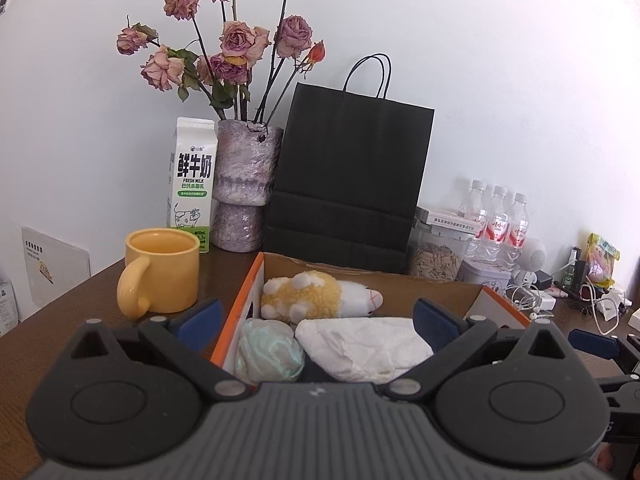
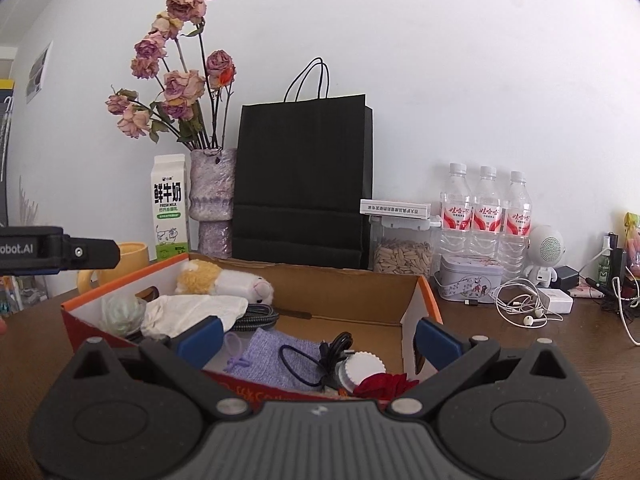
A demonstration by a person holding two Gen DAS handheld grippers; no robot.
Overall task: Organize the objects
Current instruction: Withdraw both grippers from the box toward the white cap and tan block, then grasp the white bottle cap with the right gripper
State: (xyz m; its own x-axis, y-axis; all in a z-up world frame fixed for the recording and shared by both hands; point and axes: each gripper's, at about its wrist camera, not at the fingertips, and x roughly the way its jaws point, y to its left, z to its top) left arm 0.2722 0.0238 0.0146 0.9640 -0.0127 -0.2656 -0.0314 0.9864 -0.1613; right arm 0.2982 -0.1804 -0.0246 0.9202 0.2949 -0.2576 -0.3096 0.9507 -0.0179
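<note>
An open cardboard box with orange outer walls (image 2: 408, 300) sits on the brown table. It holds a yellow-and-white plush (image 1: 316, 294), a pale green ball (image 1: 268, 354), a white tissue wad (image 1: 366, 346), a lilac pouch (image 2: 268, 354), black cords (image 2: 332, 354), a white cap (image 2: 366, 368) and a red item (image 2: 384, 386). My left gripper (image 1: 318, 314) is open and empty over the box's left end. My right gripper (image 2: 318, 338) is open and empty over the box's near right side. The left gripper's side (image 2: 60, 252) shows in the right wrist view.
Behind the box stand a yellow mug (image 1: 160, 270), a milk carton (image 1: 190, 184), a vase of dried roses (image 1: 246, 184) and a black paper bag (image 1: 348, 176). To the right are a seed jar (image 2: 402, 248), three water bottles (image 2: 486, 212), a tin (image 2: 468, 282), earphones (image 2: 524, 308) and chargers.
</note>
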